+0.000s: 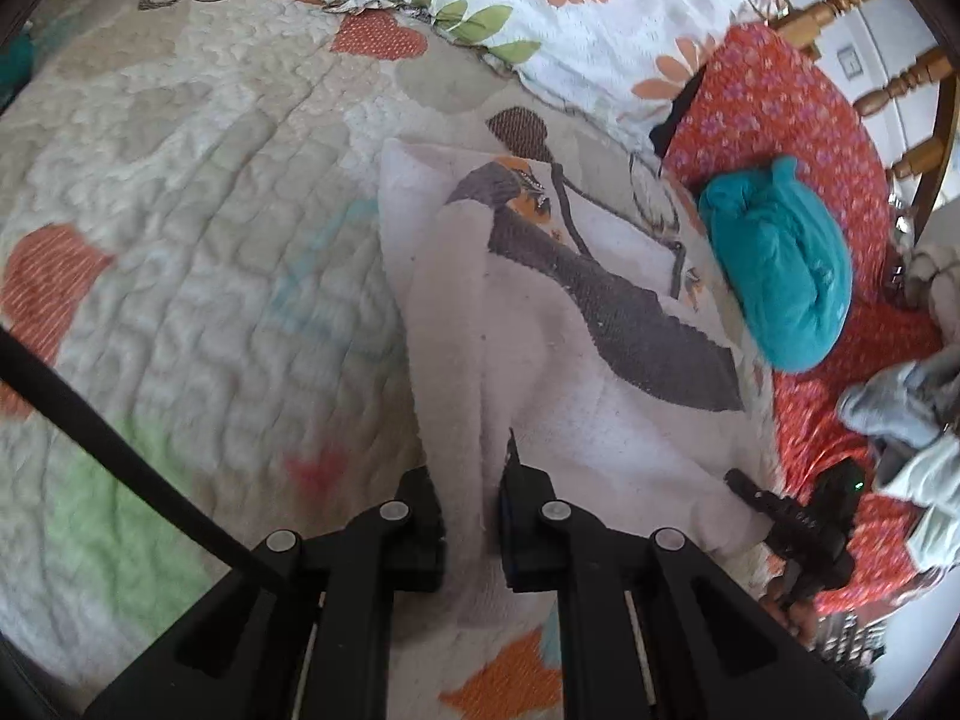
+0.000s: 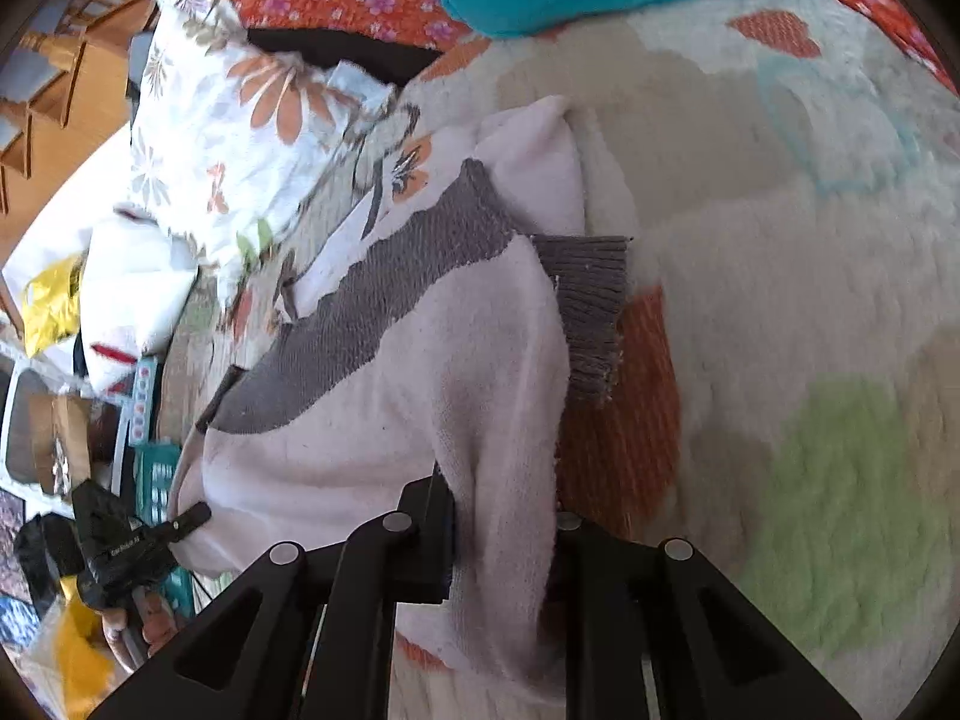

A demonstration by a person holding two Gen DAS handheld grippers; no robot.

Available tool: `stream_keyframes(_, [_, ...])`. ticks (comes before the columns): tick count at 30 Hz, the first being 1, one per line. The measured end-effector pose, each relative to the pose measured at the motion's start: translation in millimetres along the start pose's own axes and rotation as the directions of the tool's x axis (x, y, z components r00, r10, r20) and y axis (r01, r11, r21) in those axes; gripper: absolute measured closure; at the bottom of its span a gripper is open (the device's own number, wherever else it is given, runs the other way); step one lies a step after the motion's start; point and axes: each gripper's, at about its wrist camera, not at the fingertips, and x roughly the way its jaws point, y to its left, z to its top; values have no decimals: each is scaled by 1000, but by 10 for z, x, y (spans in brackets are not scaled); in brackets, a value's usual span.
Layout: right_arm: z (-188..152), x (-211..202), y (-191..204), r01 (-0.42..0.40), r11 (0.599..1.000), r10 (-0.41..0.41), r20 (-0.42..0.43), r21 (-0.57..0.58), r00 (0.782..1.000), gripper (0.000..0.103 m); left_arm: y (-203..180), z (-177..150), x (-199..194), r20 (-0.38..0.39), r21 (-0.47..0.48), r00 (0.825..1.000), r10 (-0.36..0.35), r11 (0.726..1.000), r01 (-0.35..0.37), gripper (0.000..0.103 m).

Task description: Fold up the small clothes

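A small white knit sweater (image 1: 540, 360) with a grey band and orange motifs lies partly lifted over the quilted bedspread (image 1: 180, 180). My left gripper (image 1: 471, 516) is shut on a white edge of the sweater. My right gripper (image 2: 504, 534) is shut on another white fold of the same sweater (image 2: 390, 420), close to its grey ribbed cuff (image 2: 591, 312). Each gripper shows small in the other's view, the right one (image 1: 750, 489) at the sweater's lower right, the left one (image 2: 180, 525) at its lower left.
A teal bundle of cloth (image 1: 780, 264) lies on a red flowered cloth (image 1: 780, 96) to the right. A white flowered pillow (image 1: 570, 12) lies beyond the sweater. Grey clothes (image 1: 900, 402) lie at the far right. Wooden chair rails (image 1: 888, 84) stand behind.
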Motion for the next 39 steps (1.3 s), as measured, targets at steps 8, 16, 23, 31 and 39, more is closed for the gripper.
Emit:
stream_keyframes(8, [-486, -110, 36, 107, 990, -110, -25, -87, 994, 78, 482, -312, -43, -39, -113, 996, 82, 990, -86, 77])
stream_keyframes(16, [-505, -579, -117, 213, 977, -210, 136, -7, 968, 42, 755, -373, -716, 200, -202, 943, 265, 953, -225, 76])
stream_keyframes(23, [-486, -923, 301, 186, 979, -148, 335, -84, 931, 38, 521, -370, -855, 315, -162, 927, 203, 974, -159, 58])
stream_keyframes(31, [-255, 74, 713, 205, 946, -177, 129, -252, 976, 43, 14, -259, -351, 299, 46, 948, 109, 991, -128, 45])
stream_keyframes(39, [215, 652, 942, 430, 858, -402, 154, -281, 902, 38, 210, -160, 139, 103, 45, 978, 180, 982, -185, 41])
